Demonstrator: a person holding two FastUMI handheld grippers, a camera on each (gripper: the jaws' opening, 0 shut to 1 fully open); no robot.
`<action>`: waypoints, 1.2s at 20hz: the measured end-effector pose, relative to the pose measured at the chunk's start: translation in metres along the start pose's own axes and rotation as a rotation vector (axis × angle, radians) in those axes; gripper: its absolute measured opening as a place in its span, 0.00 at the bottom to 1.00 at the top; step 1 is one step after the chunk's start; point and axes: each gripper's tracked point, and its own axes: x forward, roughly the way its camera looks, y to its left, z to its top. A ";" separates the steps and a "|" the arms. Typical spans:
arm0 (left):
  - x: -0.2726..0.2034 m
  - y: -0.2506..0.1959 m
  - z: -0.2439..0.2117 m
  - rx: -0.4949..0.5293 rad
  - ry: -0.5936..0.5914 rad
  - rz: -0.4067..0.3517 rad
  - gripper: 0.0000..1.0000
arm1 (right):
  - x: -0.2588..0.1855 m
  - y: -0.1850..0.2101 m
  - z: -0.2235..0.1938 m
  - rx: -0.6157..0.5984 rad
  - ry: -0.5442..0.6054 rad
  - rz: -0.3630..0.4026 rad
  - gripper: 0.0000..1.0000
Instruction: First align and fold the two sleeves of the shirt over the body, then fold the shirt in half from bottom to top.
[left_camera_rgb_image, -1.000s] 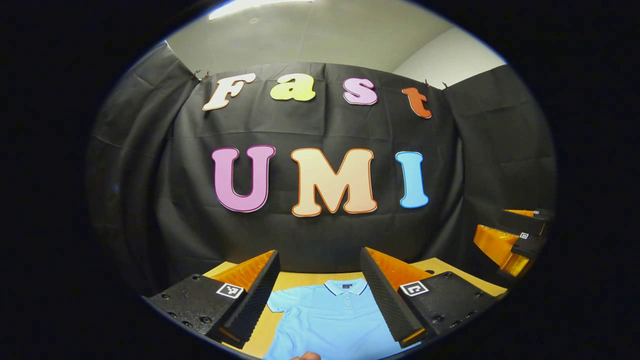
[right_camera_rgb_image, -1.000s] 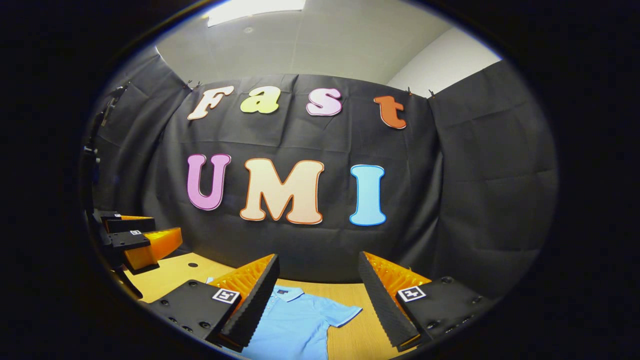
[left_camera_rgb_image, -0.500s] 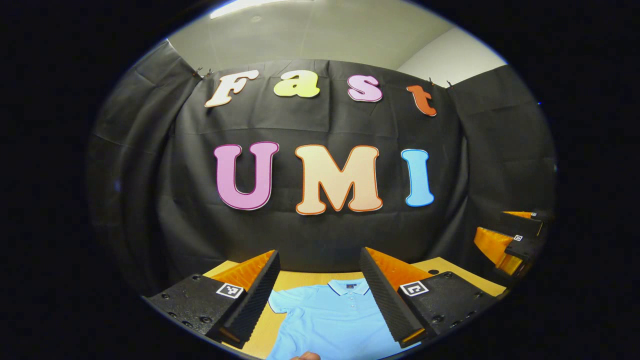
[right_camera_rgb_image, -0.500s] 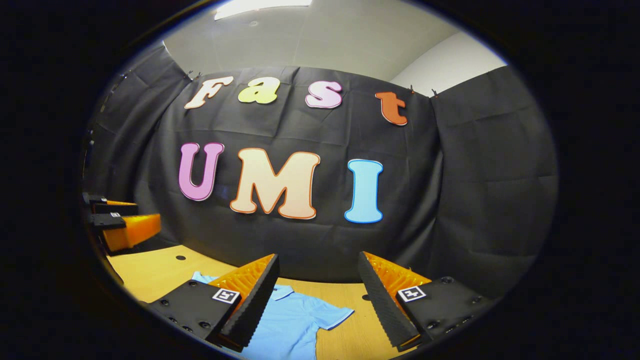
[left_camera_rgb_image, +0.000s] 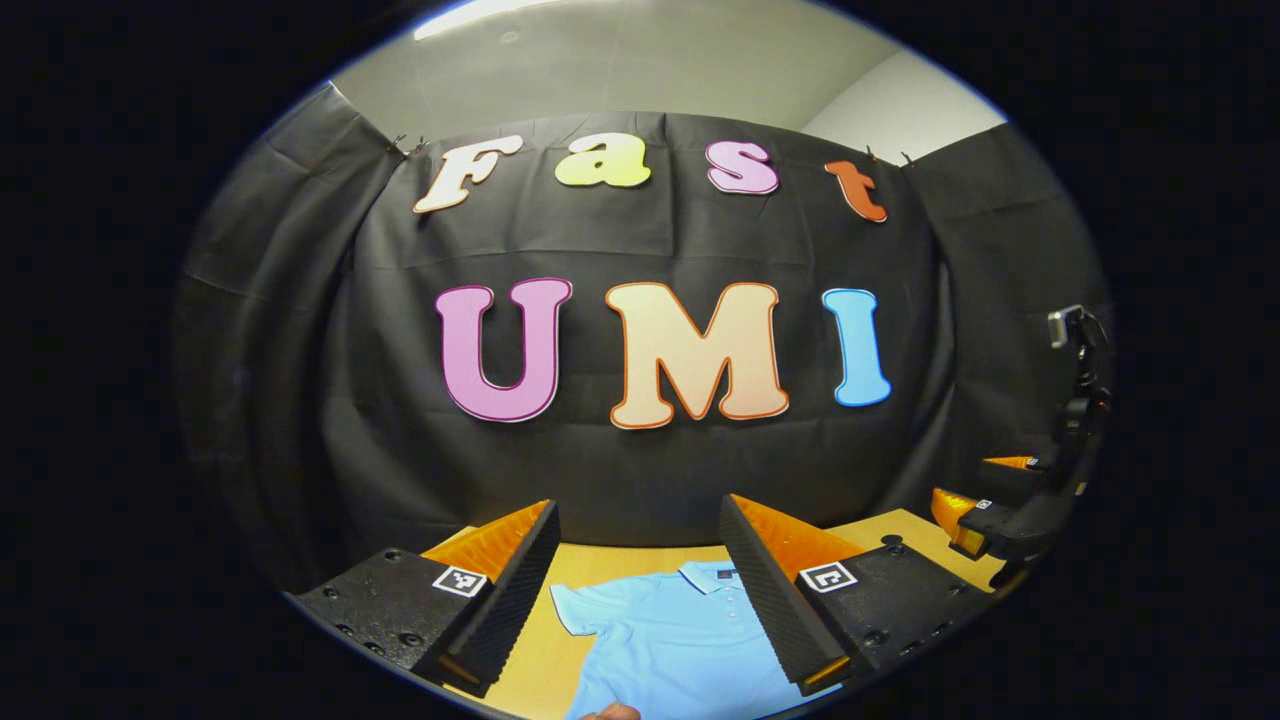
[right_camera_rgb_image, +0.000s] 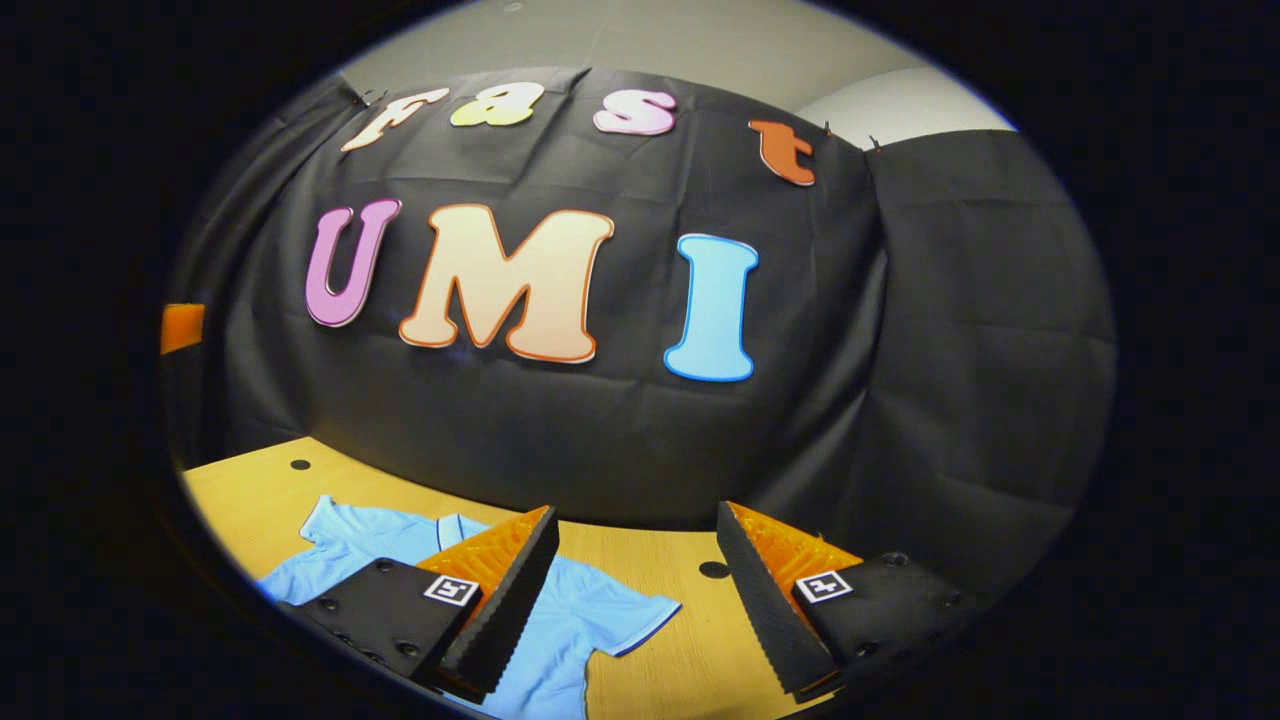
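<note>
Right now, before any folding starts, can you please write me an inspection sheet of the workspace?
Surface: light wooden table with small round holes.
Job's things: light blue short-sleeved polo shirt lies flat, collar toward the wall, both sleeves spread out, not yet folded.
Clutter: nothing seen.
Grippers: left gripper open, above the shirt; right gripper open, above the shirt's sleeve.
Cables: nothing seen.
Surroundings: black cloth wall, pale ceiling.

The shirt (left_camera_rgb_image: 672, 650) is plain light blue, with a thin white line along its collar and a dark edge on the sleeve cuff. The tabletop (right_camera_rgb_image: 660, 668) is yellowish wood grain with dark round holes.
</note>
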 end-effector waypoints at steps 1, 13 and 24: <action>0.002 0.003 -0.002 0.003 0.004 0.007 0.97 | 0.011 -0.001 -0.009 -0.002 0.015 -0.006 0.99; 0.034 0.028 -0.029 0.027 0.063 0.038 0.97 | 0.115 -0.011 -0.150 -0.050 0.258 -0.098 0.99; 0.052 0.050 -0.061 0.025 0.129 0.066 0.97 | 0.144 -0.020 -0.262 0.048 0.545 -0.182 0.99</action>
